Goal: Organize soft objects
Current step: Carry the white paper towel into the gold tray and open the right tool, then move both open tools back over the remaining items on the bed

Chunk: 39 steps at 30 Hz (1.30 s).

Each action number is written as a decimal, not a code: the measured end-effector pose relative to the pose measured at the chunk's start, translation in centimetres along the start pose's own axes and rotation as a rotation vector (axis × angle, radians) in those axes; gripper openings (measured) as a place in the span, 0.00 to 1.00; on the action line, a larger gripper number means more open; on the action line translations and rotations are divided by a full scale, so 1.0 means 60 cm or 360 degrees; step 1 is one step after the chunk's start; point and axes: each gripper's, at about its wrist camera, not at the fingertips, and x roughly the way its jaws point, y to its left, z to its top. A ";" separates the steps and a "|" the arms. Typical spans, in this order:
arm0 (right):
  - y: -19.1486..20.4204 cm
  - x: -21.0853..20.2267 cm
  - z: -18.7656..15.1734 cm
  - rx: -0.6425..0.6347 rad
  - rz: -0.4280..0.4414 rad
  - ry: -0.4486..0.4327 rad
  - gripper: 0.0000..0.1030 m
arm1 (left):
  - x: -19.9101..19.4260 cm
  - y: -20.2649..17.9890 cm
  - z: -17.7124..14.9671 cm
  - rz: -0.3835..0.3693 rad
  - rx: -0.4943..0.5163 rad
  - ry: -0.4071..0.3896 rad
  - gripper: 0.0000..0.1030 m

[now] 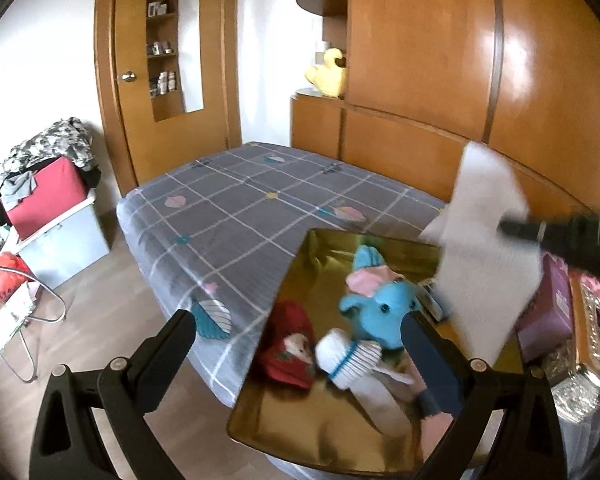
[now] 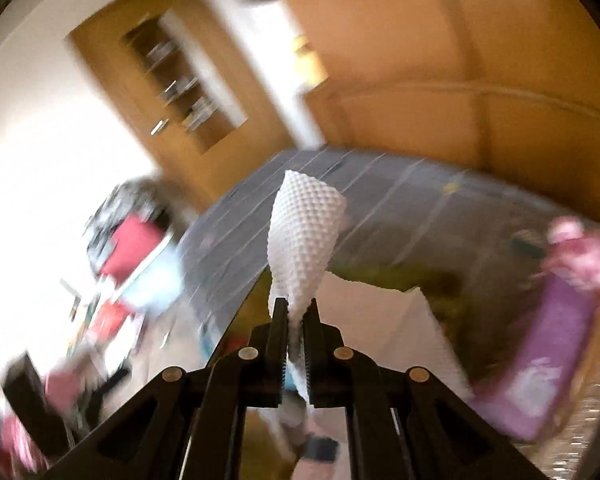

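**White cloth pinched and in the air, gold tray waiting below**

Your right gripper has its jaws clamped on a gathered corner of the white textured cloth — a narrow pinch, so the rest of the cloth fans out past the tips and hangs free to one side. That grip probably suits carrying, though a loose, dangling cloth can snag on whatever it passes. The right wrist view is heavily blurred, so what lies beyond the cloth is hard to read there.

Your left gripper holds nothing; its jaws stand wide apart over the near end of the gold tray. The tray appears to be the collecting place: the red soft toy, the striped white sock and the blue plush are already bunched together in it. The near left corner is bare, and that looks the easiest landing spot.

The tray's left edge overhangs the bed — keep weight off that side. To the right, the purple box crowds the tray. Farther off, the mattress is open, with the wooden wardrobe behind.
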 end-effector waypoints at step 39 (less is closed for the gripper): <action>-0.083 -0.195 -0.160 0.0057 -0.0667 -0.0088 0.44 | -0.051 -0.048 -0.004 -0.0160 0.0117 -0.0042 1.00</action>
